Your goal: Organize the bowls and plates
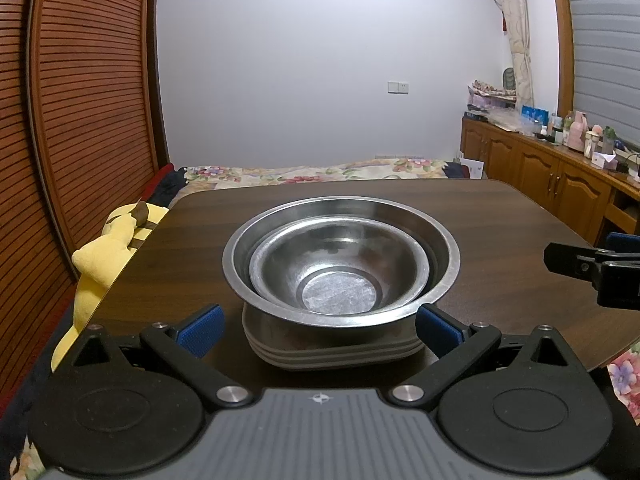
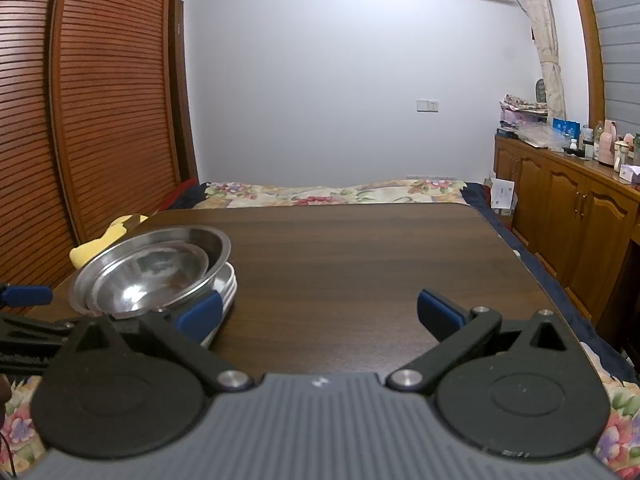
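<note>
On the dark wooden worktop [image 1: 500,216] everything the task concerns sits in one pile: a small steel bowl [image 1: 340,264] nests inside a larger steel bowl [image 1: 444,240], and both rest on a stack of grey plates [image 1: 336,350], seemingly three, though the blur at the rims makes the count uncertain; the pile stands toward the worktop's left side, just ahead of the left tool [image 1: 319,326], whose blue pads are spread wide apart and clamp nothing; the right tool [image 2: 319,312] is likewise spread apart and empty, hovering over bare wood with the pile just beside its left pad; no loose dish shows elsewhere in either view, so the stacking looks finished, and little seems left beyond perhaps straightening the upper bowls, which look slightly tilted on the plates.
</note>
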Action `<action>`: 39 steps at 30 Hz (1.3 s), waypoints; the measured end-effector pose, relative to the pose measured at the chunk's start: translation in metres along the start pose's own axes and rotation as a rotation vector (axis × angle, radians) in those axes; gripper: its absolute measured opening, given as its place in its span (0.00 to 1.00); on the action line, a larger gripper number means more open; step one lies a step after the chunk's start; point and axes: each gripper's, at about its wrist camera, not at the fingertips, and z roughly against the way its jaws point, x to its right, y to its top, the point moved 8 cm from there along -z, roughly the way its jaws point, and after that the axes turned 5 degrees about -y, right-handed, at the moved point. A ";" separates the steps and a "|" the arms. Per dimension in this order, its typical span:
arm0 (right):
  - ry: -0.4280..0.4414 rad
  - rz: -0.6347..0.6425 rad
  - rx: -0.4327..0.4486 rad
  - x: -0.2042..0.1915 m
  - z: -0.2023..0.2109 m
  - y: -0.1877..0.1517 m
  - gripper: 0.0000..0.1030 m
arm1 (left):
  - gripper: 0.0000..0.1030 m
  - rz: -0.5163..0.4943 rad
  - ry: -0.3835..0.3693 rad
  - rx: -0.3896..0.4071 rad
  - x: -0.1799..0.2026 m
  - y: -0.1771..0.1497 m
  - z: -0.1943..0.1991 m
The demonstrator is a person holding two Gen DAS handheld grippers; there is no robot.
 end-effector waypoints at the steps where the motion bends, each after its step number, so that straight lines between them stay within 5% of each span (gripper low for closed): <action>1: 0.001 -0.003 -0.001 0.000 0.000 0.000 1.00 | 1.00 0.000 0.001 0.000 0.000 0.000 0.000; 39: -0.002 -0.008 0.000 0.001 -0.001 -0.001 1.00 | 1.00 0.004 0.002 0.003 -0.001 0.002 0.002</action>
